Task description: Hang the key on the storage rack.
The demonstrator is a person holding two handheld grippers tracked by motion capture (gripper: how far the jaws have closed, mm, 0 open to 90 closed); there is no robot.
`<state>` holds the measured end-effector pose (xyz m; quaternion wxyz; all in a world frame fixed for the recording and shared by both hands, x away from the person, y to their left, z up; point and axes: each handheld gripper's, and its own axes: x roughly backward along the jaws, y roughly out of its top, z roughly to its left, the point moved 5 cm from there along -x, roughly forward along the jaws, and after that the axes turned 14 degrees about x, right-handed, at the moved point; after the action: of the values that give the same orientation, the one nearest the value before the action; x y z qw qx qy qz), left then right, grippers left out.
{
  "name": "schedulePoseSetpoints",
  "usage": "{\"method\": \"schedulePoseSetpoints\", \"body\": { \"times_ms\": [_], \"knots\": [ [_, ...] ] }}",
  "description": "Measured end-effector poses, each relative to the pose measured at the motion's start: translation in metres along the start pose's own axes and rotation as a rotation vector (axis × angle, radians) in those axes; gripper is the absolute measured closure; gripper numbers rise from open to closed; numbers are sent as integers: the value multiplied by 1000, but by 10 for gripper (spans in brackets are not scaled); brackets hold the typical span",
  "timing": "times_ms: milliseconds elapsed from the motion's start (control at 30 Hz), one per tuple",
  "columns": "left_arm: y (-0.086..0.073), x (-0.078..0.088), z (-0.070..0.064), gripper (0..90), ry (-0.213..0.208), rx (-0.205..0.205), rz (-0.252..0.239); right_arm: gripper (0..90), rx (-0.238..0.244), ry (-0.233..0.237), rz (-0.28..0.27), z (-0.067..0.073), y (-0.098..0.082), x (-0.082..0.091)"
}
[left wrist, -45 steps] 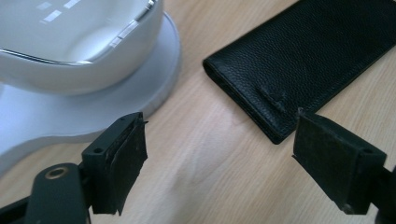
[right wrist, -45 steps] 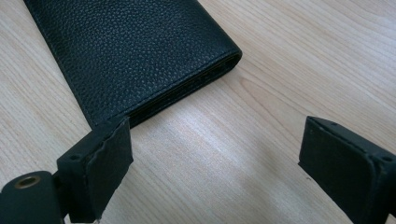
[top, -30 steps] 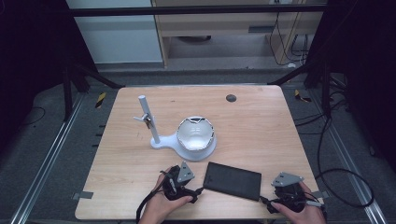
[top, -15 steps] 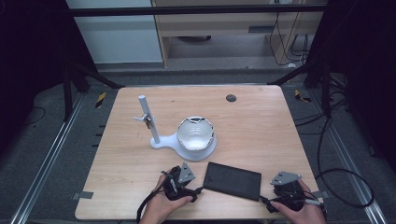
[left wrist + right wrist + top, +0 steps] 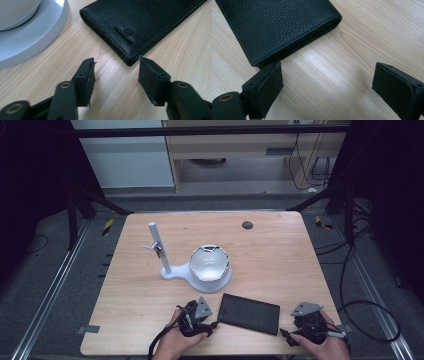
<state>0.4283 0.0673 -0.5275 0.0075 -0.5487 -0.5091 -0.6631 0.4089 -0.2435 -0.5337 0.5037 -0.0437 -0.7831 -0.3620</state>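
1. We find a black leather wallet (image 5: 250, 313) lying flat and closed on the wooden table (image 5: 280, 255), near the person's edge, between the two hand-held grippers.

2. The left gripper (image 5: 214, 324) rests low at the wallet's left end. In the left gripper view its jaws have just been closing and now stand partly apart, with bare wood between them. The near corner of the wallet (image 5: 140, 27) sits just ahead of the right-hand pad; we cannot tell whether pad and corner touch. Nothing is gripped.

3. The right gripper (image 5: 286, 334) sits at the wallet's right end, near the table's front edge. In the right gripper view its jaws stand wide apart over bare table. The wallet (image 5: 279, 25) has one corner just above the left-hand pad (image 5: 268, 85). Nothing lies between the pads.

4. Beyond the wallet, towards the table's middle, stands a white stand (image 5: 172, 272) with an upright post (image 5: 159, 245) and a round base that carries a white bowl (image 5: 209, 262). The base's edge (image 5: 37, 37) appears close to the wallet in the left gripper view, apart from it.

5. A small dark round spot (image 5: 247, 225) marks the table's far side, well apart from the rest.

6. The person's hands (image 5: 175, 345) enter from the bottom edge, one on each gripper.
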Motion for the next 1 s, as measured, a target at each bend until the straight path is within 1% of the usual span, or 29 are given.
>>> {"method": "schedulePoseSetpoints", "body": {
  "times_ms": [100, 133, 200, 267, 333, 367, 400, 567, 633, 767, 967, 1000],
  "knots": [
    [1, -4, -3, 504, -1, -11, 12, 93, 2, 7, -6, 1, 2, -1],
    [1, -6, -3, 517, 5, -6, 9, 88, 5, 6, -5, 2, 3, -2],
    [2, -8, -3, 539, -5, -1, 6, 88, 4, 8, -4, 2, 3, -2],
    [4, -9, -1, 561, -2, 0, 4, 83, 0, 16, -13, 3, 4, -3],
    [5, -10, 0, 613, -10, -1, -4, 82, -10, 25, -24, 4, 5, -5],
    [5, -10, 0, 626, -10, -1, -4, 83, -6, 20, -35, 5, 7, -6],
    [6, -12, 1, 629, -24, 3, 0, 83, -7, 14, -44, 5, 8, -7],
    [7, -13, 4, 633, -42, 18, -9, 81, -9, 14, -57, 6, 9, -8],
    [7, -12, 6, 634, -58, 28, -8, 82, -14, 13, -64, 6, 9, -8],
    [9, -12, 6, 633, -78, 44, -21, 95, -26, 23, -80, 7, 8, -8],
    [10, -10, 5, 626, -80, 45, -32, 106, -55, 35, -111, 7, 6, -7],
    [10, -10, 4, 621, -86, 52, -38, 106, -62, 34, -119, 6, 6, -6]
  ]
}}
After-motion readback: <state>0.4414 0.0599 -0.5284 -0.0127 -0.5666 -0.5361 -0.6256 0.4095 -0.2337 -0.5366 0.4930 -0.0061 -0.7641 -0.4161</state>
